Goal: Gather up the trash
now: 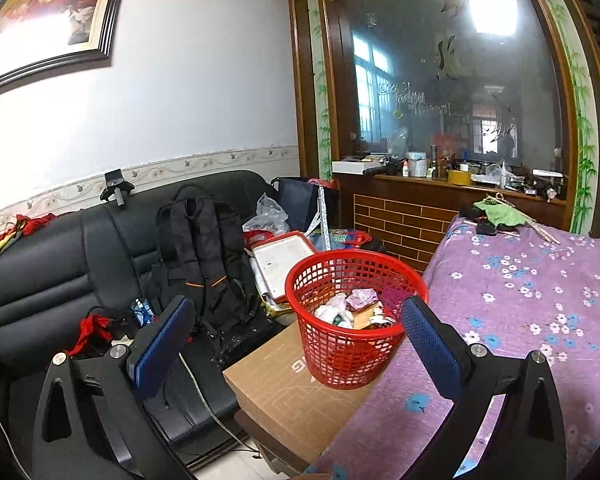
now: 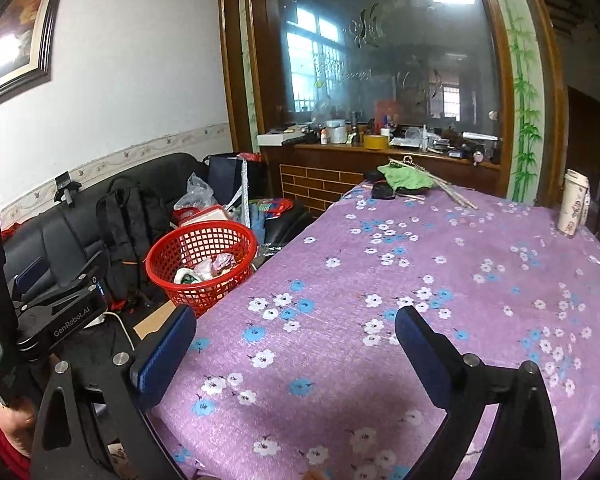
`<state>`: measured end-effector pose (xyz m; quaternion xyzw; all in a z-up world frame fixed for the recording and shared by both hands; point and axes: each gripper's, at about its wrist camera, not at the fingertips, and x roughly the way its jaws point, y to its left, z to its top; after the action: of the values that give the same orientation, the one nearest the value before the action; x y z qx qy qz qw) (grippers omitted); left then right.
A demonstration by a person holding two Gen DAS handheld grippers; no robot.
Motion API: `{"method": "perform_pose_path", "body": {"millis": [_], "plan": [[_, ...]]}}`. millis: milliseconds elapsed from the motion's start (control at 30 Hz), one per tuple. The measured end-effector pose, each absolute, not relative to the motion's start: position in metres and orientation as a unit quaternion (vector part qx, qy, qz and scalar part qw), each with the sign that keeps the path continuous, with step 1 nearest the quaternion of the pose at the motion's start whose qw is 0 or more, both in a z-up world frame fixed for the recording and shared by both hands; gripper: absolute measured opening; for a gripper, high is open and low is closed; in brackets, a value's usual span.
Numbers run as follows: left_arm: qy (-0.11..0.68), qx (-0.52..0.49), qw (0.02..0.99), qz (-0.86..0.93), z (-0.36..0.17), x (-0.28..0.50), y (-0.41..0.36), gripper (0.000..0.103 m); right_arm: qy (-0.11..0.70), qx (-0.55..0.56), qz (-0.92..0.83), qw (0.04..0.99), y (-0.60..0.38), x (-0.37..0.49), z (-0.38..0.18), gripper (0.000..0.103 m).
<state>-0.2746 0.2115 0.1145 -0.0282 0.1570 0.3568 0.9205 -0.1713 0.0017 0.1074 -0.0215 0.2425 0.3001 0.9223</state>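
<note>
A red mesh basket (image 1: 354,316) stands on a cardboard box (image 1: 296,396) beside the table. It holds crumpled paper and wrappers (image 1: 356,310). It also shows in the right wrist view (image 2: 202,268), left of the table edge. My left gripper (image 1: 300,344) is open and empty, with the basket between and beyond its blue pads (image 1: 162,344). My right gripper (image 2: 296,352) is open and empty above the purple flowered tablecloth (image 2: 420,280). The left gripper's body (image 2: 60,312) shows at the left of the right wrist view.
A black sofa (image 1: 40,280) carries a black backpack (image 1: 204,256), bags and a red-rimmed tray (image 1: 284,264). At the table's far end lie a green cloth (image 2: 408,178), sticks and a dark object. A white patterned cup (image 2: 574,210) stands at the far right. A cluttered wooden counter (image 2: 380,146) stands behind.
</note>
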Motion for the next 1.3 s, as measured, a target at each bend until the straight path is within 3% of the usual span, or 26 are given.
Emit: {"method": "perform_pose_path", "body": {"millis": [1300], "plan": [[0.166, -0.023, 0.924, 0.343, 0.108, -0.279, 0.206, 0.103, 0.258, -0.050, 0.256, 0.930, 0.008, -0.191, 0.106, 0.102]]}}
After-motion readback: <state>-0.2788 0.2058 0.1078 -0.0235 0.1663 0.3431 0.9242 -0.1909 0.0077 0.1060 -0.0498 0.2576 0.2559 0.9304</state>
